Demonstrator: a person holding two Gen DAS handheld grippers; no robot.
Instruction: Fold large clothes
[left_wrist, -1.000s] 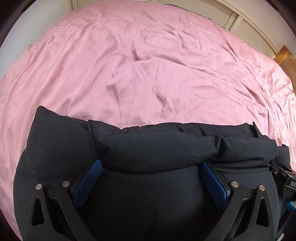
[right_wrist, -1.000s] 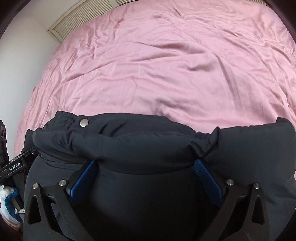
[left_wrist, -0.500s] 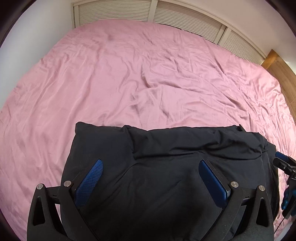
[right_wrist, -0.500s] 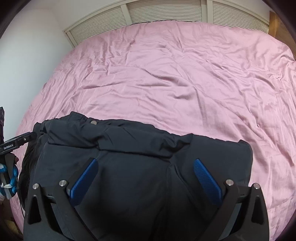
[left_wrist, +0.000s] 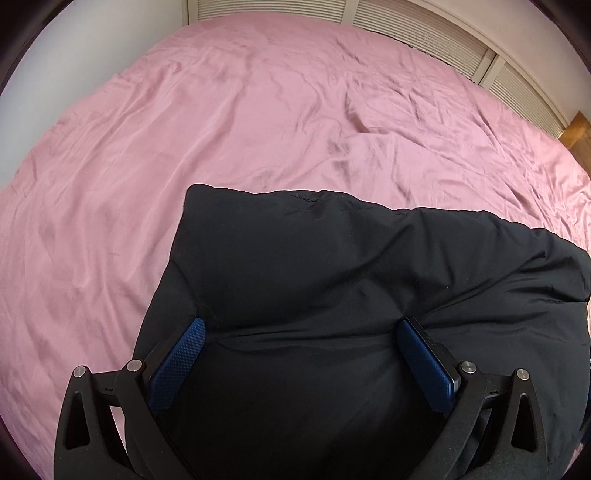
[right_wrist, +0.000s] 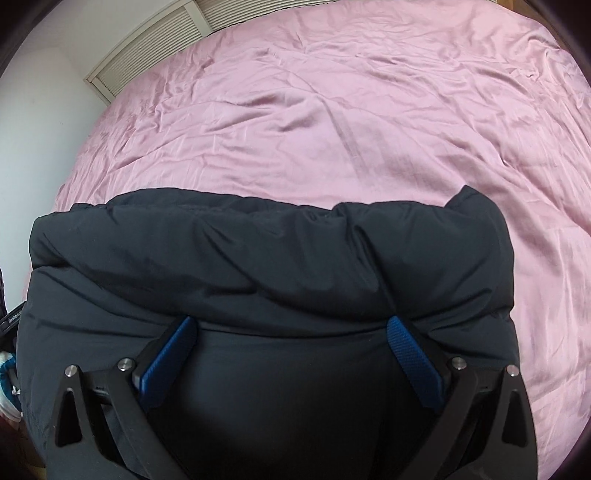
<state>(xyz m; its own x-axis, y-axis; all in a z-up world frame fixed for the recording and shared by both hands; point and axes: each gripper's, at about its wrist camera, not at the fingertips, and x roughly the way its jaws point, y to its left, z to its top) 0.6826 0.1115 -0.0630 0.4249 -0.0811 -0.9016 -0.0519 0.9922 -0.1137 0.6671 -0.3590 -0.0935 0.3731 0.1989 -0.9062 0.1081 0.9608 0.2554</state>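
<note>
Left hand-held gripper (left_wrist: 301, 328) and right hand-held gripper (right_wrist: 290, 325), jaws spread wide, grasping nothing, blue pads flanking a puffed fold of the black padded jacket (right_wrist: 266, 258), which lies bundled on the pink-sheeted bed (right_wrist: 351, 122).

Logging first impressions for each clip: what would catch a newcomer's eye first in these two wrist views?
The puffy black jacket fills the lower half of both views, bunched into a thick roll lying on the bed. Behind it the wrinkled pink bedsheet spreads to the louvred panels at the far wall. The left gripper and right gripper each stand wide open, blue pads pressed against the fabric.
</note>
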